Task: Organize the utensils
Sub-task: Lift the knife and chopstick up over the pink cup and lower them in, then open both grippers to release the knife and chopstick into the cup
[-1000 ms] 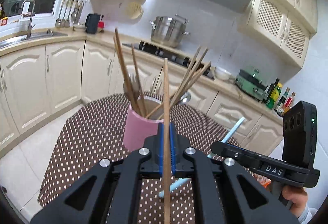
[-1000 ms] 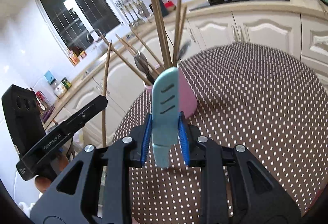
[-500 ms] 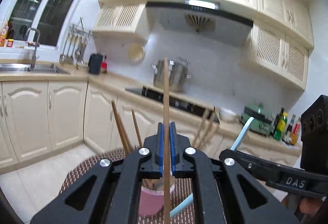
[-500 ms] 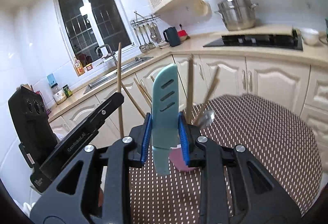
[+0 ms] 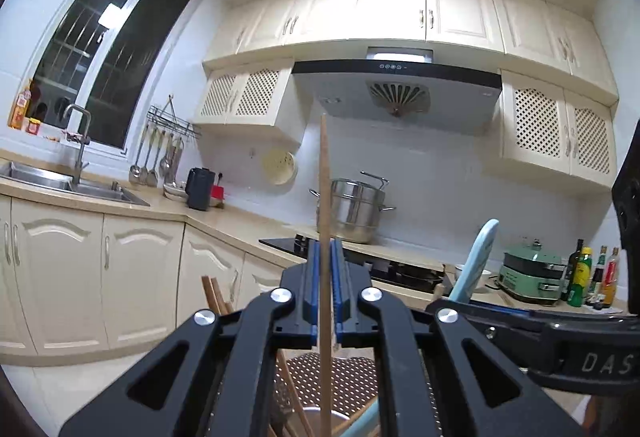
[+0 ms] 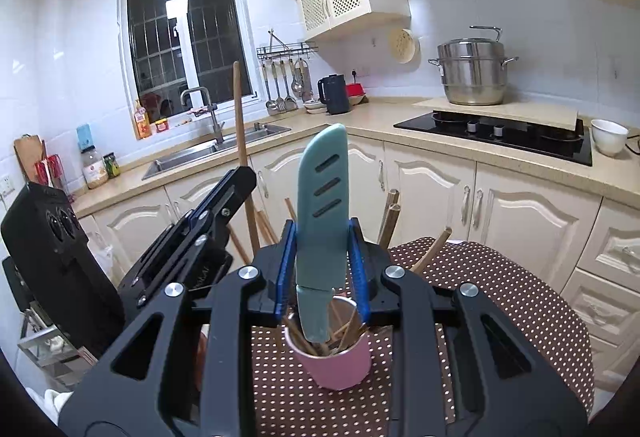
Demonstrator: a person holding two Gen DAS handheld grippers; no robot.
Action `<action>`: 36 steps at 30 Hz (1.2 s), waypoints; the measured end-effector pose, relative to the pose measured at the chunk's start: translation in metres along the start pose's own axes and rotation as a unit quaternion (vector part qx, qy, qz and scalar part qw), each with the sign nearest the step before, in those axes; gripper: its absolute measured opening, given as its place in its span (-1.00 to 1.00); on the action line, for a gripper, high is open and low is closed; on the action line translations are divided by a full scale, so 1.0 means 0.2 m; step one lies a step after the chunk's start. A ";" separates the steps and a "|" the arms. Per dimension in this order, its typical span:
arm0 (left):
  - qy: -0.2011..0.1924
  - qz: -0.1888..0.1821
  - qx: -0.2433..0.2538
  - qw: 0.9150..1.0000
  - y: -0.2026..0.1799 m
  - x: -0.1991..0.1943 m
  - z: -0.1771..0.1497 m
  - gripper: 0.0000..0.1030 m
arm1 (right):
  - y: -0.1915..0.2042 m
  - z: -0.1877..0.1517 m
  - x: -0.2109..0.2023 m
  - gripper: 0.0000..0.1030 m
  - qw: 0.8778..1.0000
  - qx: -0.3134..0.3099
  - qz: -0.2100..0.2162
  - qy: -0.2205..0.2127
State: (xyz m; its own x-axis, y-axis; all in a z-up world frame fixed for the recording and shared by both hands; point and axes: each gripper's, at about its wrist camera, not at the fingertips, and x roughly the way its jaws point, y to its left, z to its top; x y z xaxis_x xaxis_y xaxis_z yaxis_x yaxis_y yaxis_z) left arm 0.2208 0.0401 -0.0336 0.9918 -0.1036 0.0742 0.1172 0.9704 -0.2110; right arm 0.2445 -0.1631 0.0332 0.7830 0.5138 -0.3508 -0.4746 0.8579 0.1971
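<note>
1. Between the left gripper [image 5: 325, 277] jaws: one wooden chopstick [image 5: 324, 205], pinched upright btwn the blue pads, top end well above the jaws, lower end running down twd the cup mouth seen under the gripper body.
2. Right gripper [image 6: 322, 269] jaws: pressed onto a teal knife [image 6: 322, 221], slotted blade pointing up, handle end hanging just over / into the mouth of the pink cup [image 6: 332, 361].
3. Outward: the cup stands on the worktop w/ its brown dotted cloth [image 6: 500, 301], already holding several chopsticks [image 6: 390, 217] fanned out at angles. Both grippers sit close together above it; left one shows at left of the right wrist view.
4. Further out: stove, steel pot, sink, hanging ladles on the kitchen counter – not part of the job.
5. Step in hand, as I judge it: dropping both items into the cup, insertion phase.
6. Next move needs: lower each straight down, keep them vertical so they slip btwn the sticks already in, then spread the jaws only once the ends are inside the rim. Risk: nudging the light cup or snagging the fanned sticks.
</note>
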 end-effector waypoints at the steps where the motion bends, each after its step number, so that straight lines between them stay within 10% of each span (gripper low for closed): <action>1: 0.001 0.001 0.001 1.000 0.00 0.01 -0.01 -0.89 | -0.01 0.00 0.02 -0.51 1.000 0.000 0.001 0.003; 36: 0.134 0.008 0.044 0.990 0.06 -0.08 -0.35 -0.89 | -0.03 -0.17 0.14 -0.50 0.998 -0.003 0.000 0.065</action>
State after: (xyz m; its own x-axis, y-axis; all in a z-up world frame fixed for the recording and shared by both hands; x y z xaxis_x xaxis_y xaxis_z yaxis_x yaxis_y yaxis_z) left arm 0.2102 0.0388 -0.1053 0.9725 -0.1313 -0.1923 0.1086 0.9863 -0.1244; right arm 0.2559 -0.1544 -0.0088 0.7246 0.5071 -0.4666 -0.4772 0.8578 0.1910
